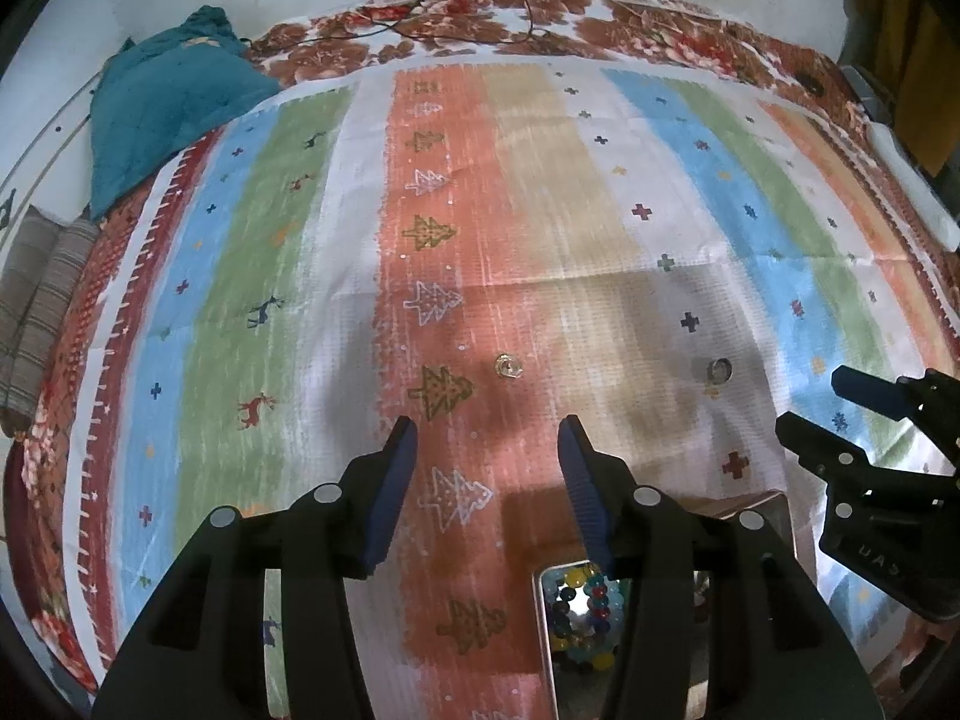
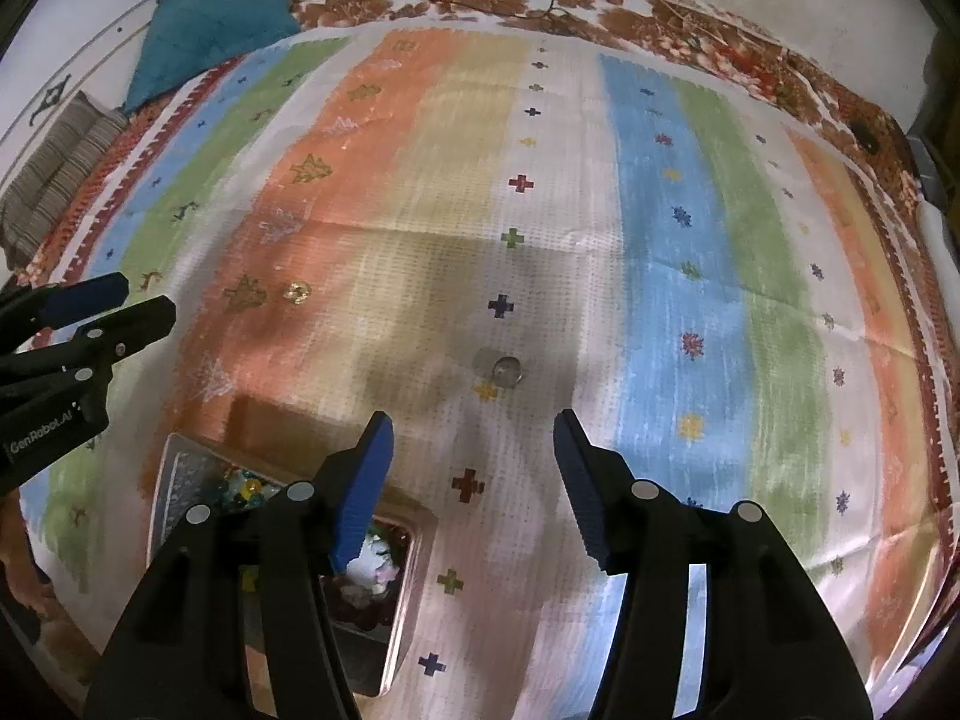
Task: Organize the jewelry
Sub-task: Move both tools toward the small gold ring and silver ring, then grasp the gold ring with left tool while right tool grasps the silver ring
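Note:
A small gold ring [image 1: 507,366] lies on the orange stripe of the striped cloth [image 1: 540,228], just beyond my left gripper [image 1: 487,429], whose jaws stand open and empty over it. A second, silvery ring [image 1: 717,369] lies on the white stripe to the right. In the right wrist view that silvery ring [image 2: 507,371] sits just ahead of my right gripper [image 2: 474,423], open with nothing between its blue pads. The gold ring [image 2: 297,291] shows further left. A jewelry box [image 2: 414,576] holding coloured beads lies below both grippers; the beads [image 1: 579,606] show in the left wrist view.
A teal cloth bundle [image 1: 162,114] lies at the far left corner. A striped cushion [image 1: 36,312] sits at the left edge. Cables [image 1: 420,6] run over the floral sheet at the back. The right gripper [image 1: 864,420] shows at the left view's right edge.

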The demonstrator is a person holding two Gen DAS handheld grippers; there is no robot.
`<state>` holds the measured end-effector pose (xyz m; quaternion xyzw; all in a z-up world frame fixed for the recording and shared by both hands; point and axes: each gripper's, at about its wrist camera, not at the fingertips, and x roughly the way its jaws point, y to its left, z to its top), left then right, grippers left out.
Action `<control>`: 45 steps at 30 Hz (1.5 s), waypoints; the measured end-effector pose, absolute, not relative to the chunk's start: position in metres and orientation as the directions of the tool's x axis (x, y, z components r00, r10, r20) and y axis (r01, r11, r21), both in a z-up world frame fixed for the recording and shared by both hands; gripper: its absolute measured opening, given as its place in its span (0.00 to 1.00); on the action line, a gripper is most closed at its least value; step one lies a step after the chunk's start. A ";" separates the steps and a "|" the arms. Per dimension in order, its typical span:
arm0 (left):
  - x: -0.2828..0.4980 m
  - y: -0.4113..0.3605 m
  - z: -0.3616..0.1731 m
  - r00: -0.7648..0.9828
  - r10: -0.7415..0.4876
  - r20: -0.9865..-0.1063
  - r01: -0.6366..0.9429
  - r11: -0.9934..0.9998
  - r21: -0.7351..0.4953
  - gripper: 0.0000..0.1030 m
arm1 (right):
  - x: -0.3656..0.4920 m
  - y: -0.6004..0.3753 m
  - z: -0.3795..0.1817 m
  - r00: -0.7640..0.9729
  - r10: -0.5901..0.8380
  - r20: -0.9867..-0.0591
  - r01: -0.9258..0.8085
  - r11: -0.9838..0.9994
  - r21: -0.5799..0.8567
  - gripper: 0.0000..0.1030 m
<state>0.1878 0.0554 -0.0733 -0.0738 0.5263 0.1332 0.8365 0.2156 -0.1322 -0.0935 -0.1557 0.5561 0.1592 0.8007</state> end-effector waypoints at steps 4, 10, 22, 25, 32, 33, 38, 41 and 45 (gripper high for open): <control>0.195 0.058 -0.079 0.402 0.147 -0.904 -0.301 0.954 0.021 0.49 | 0.220 -0.131 -0.096 0.328 0.077 -0.941 -0.430 0.900 -0.076 0.57; 0.205 0.065 -0.099 0.356 0.156 -0.921 -0.309 0.950 0.041 0.49 | 0.230 -0.131 -0.108 0.314 0.053 -0.948 -0.427 0.900 -0.091 0.59; 0.227 0.066 -0.117 0.337 0.136 -0.932 -0.286 0.958 0.037 0.49 | 0.245 -0.127 -0.130 0.283 0.012 -0.959 -0.423 0.899 -0.113 0.59; 0.233 0.067 -0.125 0.324 0.141 -0.936 -0.281 0.959 0.047 0.49 | 0.249 -0.125 -0.135 0.277 0.003 -0.961 -0.425 0.897 -0.120 0.59; 0.245 0.067 -0.142 0.297 0.138 -0.945 -0.272 0.961 0.055 0.49 | 0.256 -0.121 -0.146 0.263 -0.026 -0.964 -0.426 0.894 -0.140 0.59; 0.248 0.068 -0.143 0.297 0.132 -0.946 -0.276 0.960 0.047 0.49 | 0.258 -0.121 -0.147 0.263 -0.027 -0.965 -0.425 0.894 -0.141 0.59; 0.257 0.063 -0.150 0.289 0.153 -0.945 -0.246 0.966 0.080 0.49 | 0.264 -0.121 -0.155 0.247 -0.036 -0.968 -0.421 0.896 -0.141 0.59; 0.262 0.066 -0.156 0.274 0.142 -0.951 -0.241 0.968 0.074 0.48 | 0.267 -0.122 -0.162 0.235 -0.045 -0.971 -0.416 0.898 -0.142 0.59; 0.268 0.071 -0.162 0.258 0.122 -0.958 -0.243 0.968 0.057 0.46 | 0.271 -0.123 -0.172 0.203 -0.049 -0.978 -0.412 0.902 -0.131 0.58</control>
